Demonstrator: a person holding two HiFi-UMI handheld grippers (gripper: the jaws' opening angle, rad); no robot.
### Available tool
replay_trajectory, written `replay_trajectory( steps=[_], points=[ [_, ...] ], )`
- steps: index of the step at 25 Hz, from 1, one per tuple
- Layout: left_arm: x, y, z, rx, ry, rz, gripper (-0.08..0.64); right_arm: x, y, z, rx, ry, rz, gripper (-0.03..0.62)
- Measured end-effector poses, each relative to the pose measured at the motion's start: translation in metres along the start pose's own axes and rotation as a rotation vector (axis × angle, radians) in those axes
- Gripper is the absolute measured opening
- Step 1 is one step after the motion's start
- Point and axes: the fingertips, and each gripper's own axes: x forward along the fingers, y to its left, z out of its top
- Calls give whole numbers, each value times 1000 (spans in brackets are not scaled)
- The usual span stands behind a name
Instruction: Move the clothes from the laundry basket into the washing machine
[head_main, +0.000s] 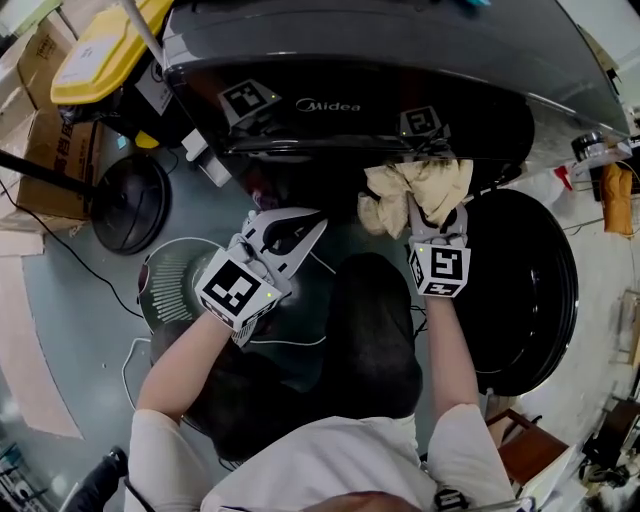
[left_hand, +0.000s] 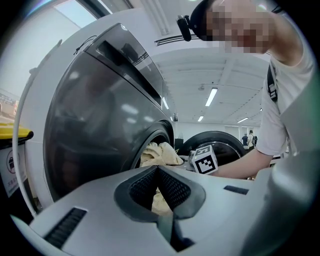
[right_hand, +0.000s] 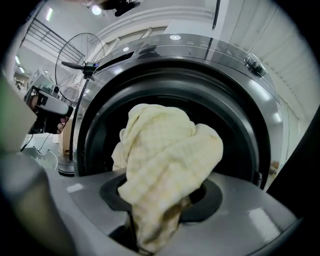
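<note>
My right gripper (head_main: 432, 208) is shut on a cream checked cloth (head_main: 415, 188), held right at the mouth of the grey Midea washing machine (head_main: 330, 105). In the right gripper view the cloth (right_hand: 170, 150) bulges up out of the right gripper (right_hand: 161, 202), hides its fingertips, and fills the view in front of the dark drum opening (right_hand: 240, 125). My left gripper (head_main: 318, 218) hangs lower left of it, shut and holding nothing. In the left gripper view the left gripper (left_hand: 159, 172) points at the machine's front (left_hand: 100, 125) and at the cloth (left_hand: 160, 152) beyond. I cannot make out the laundry basket.
The round black door (head_main: 525, 290) stands swung open at the right. A standing fan (head_main: 170, 280) and its black base (head_main: 130, 200) are on the left, with a white cable on the floor. A yellow bin (head_main: 110, 45) and cardboard boxes (head_main: 55, 150) sit far left.
</note>
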Motion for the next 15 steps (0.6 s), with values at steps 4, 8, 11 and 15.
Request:
replay_trajectory(
  steps=[4, 8, 11, 15],
  points=[
    [-1, 2, -1, 0, 5, 15, 6, 18, 1, -3, -67, -23, -6, 213],
    [-3, 0, -3, 7, 11, 24, 6, 39, 0, -10, -106, -30, -13, 213],
    [-4, -5, -4, 19, 14, 11, 6, 53, 0, -13, -119, -30, -14, 213],
    [-4, -5, -7, 35, 6, 10, 6, 66, 5, -23, -129, -13, -12, 217]
  ],
)
